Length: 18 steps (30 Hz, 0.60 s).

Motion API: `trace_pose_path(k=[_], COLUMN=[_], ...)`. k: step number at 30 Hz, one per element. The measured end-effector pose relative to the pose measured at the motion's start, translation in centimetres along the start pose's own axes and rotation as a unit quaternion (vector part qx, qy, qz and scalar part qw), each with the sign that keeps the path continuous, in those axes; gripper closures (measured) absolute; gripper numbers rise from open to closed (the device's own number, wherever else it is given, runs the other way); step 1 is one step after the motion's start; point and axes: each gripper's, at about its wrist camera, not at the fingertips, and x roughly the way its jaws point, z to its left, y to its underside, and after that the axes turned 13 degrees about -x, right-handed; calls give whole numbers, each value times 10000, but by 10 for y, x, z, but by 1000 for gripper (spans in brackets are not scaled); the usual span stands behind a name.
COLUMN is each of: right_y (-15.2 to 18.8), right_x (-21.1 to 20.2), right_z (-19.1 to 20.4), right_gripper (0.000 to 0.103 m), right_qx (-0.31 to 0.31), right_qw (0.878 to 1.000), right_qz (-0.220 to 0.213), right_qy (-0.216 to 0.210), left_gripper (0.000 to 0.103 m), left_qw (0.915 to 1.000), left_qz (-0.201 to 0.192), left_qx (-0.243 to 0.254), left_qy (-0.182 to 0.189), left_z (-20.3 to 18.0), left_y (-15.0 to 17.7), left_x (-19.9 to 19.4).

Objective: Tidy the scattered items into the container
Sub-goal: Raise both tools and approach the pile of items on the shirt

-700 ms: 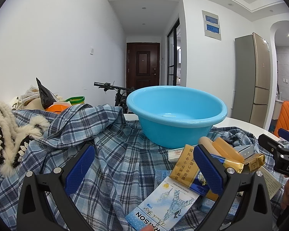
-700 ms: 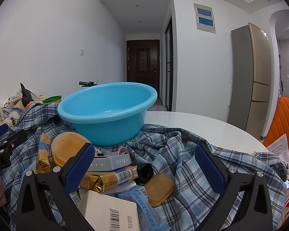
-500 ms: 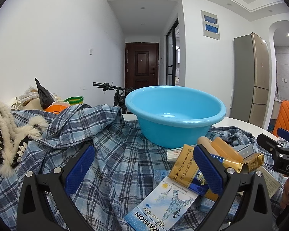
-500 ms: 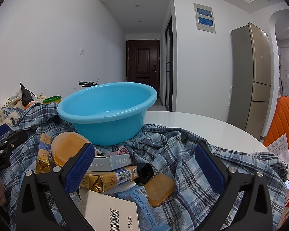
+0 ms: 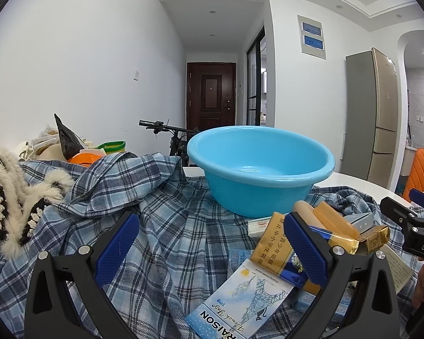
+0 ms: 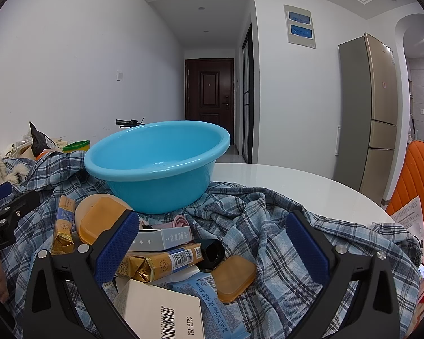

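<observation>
White round table (image 6: 296, 186) under plaid cloth (image 5: 169, 226); round blue plastic basin (image 5: 258, 169) on cloth, packets (image 6: 161, 262) in front of basin; left gripper (image 5: 212, 250), right gripper (image 6: 212, 250) both spread wide, holding nothing.

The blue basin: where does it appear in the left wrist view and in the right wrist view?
Left wrist view: the blue basin sits right of centre, on the plaid shirt.
Right wrist view: the basin sits left of centre, behind the pile of packets.
Shared landmark: the dark brown door down the hallway.
</observation>
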Motion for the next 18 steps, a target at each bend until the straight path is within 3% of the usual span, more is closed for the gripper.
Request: trace_pose_path(k=[6,8,11,14,18], right_y=[2,1,3,-5,-34], right_x=[0,1,2,2,-15], right_z=[-3,-9,-16,-21,-30], right_gripper=[0,0,0,0,0], right_qx=[58,166,310,373,253], right_qw=[9999,9994,9994,9987,9994], right_qz=[67,92,160,323,137], right_qy=[146,275,32,-152,-189], left_gripper=[0,0,0,0,0], left_qw=[9998,9999,10000,9996,9993], left_qz=[103,91,-37,186,250], left_qx=[12,15,67,225,275], left_qy=[145,39,12,69,95], left_z=[1,1,-1,-7,-14], left_y=[-1,-1,-2,-13,-35], left_x=[4,5,2,4,-2])
